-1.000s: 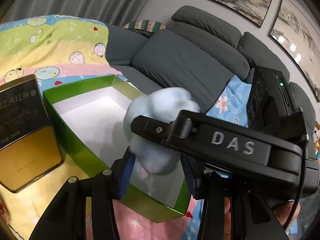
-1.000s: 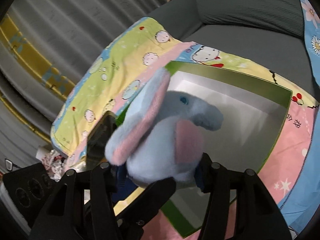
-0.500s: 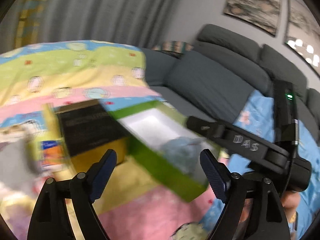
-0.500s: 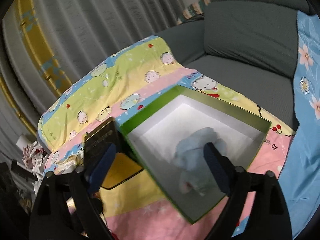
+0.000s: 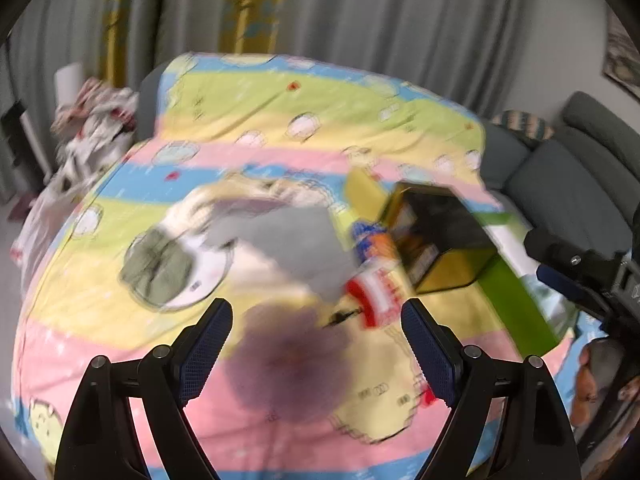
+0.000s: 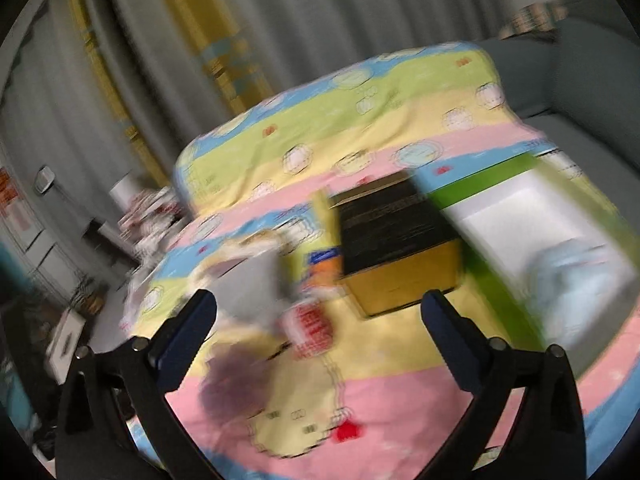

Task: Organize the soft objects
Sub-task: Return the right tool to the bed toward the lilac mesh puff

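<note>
blue plush (image 6: 576, 276) in green box (image 6: 486, 182). left gripper (image 5: 316, 344) wide, empty; right gripper (image 6: 320, 328) opening, empty. likely next: reach purple plush (image 5: 288, 364), close gently.

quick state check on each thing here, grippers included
left gripper: open, nothing between the fingers
right gripper: jaws opening, nothing between them
green box: open, no lid on it
light blue plush: lying inside the green box
black and gold box: closed, resting on the blanket
</note>
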### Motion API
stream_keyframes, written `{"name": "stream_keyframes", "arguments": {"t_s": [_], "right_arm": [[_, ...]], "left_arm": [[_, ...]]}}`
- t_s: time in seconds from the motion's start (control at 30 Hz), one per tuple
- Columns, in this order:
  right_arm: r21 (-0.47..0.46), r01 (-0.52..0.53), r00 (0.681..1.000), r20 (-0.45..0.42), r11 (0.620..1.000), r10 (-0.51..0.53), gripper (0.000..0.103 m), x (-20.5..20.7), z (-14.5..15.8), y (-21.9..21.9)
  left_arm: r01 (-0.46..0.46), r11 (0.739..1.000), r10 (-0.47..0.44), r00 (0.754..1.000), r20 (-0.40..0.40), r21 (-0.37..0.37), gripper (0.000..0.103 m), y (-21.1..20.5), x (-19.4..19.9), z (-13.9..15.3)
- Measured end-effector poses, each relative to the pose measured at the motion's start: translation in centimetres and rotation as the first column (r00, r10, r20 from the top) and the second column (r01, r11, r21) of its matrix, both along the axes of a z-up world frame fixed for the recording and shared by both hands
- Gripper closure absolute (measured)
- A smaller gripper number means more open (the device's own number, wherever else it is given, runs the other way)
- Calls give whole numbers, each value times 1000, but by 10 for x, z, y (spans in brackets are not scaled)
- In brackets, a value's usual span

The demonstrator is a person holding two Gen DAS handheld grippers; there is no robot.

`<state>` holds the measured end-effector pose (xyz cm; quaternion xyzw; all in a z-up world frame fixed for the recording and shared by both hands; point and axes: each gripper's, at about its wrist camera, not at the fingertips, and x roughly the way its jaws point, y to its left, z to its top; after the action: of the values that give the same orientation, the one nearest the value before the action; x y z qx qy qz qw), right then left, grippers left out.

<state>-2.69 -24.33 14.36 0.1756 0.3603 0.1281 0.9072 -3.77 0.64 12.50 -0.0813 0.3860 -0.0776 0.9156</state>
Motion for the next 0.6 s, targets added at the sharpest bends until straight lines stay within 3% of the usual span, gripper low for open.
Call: {"name": "stream_keyframes", "arguments": {"t_s": [0.1, 0.23, 0.3, 0.47, 0.6], "right_arm": [[27, -116, 990, -73, 993, 117, 1, 12, -18, 35], [92, -204, 958, -186, 975, 218, 3, 27, -50, 71], [107, -236, 939, -231, 966, 255, 7, 34, -63, 86], [105, -274, 895, -335, 956, 293, 22, 47, -99, 111], [115, -286, 876, -370, 951, 308, 31, 54, -118, 122]], "left_arm": [[-54, 998, 52, 996, -68, -26, 16, 21, 3, -27], [-62, 993, 45, 986, -161, -98, 16, 35, 4, -59], [-49, 990, 24, 982, -186, -130, 16, 34, 5, -68], [-52, 990, 21, 972, -234, -130, 17, 30, 5, -89], [-45, 987, -1, 957, -291, -152, 37, 26, 11, -104]]}}
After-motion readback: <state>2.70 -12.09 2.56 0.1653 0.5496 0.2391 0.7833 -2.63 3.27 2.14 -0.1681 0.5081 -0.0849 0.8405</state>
